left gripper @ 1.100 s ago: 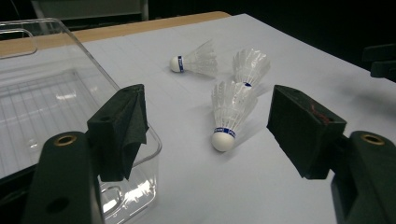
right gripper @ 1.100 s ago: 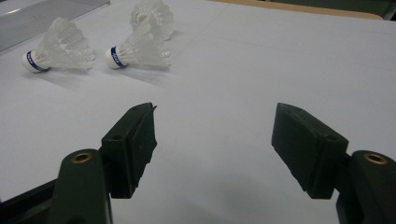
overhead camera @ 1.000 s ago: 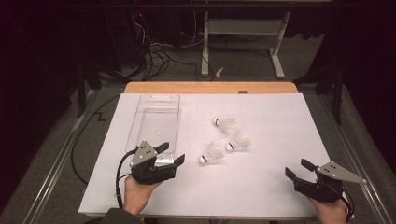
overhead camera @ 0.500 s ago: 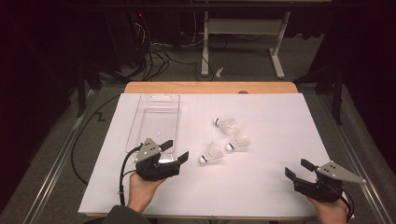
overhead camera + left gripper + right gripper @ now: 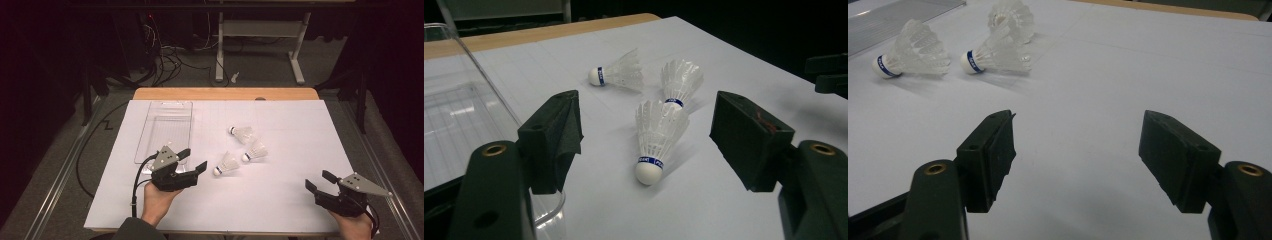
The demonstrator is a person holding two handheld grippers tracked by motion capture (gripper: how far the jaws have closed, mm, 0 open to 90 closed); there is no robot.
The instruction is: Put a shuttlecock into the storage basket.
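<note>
Approach step, I judge — left gripper (image 5: 646, 145), jaws apart, faces the nearest shuttlecock (image 5: 658, 140) at frame centre; next, advance and close. Right gripper (image 5: 320, 186) waits lower right, jaws apart

A lab or recording room is indicated. The worktop (image 5: 280, 200) is covered with a white gridded sheet, and dark surroundings are seen on all sides. Loose cables (image 5: 165, 62) are strewn over the grey carpeted floor (image 5: 260, 82) behind it, beside the white metal legs of another desk (image 5: 295, 60).
</note>
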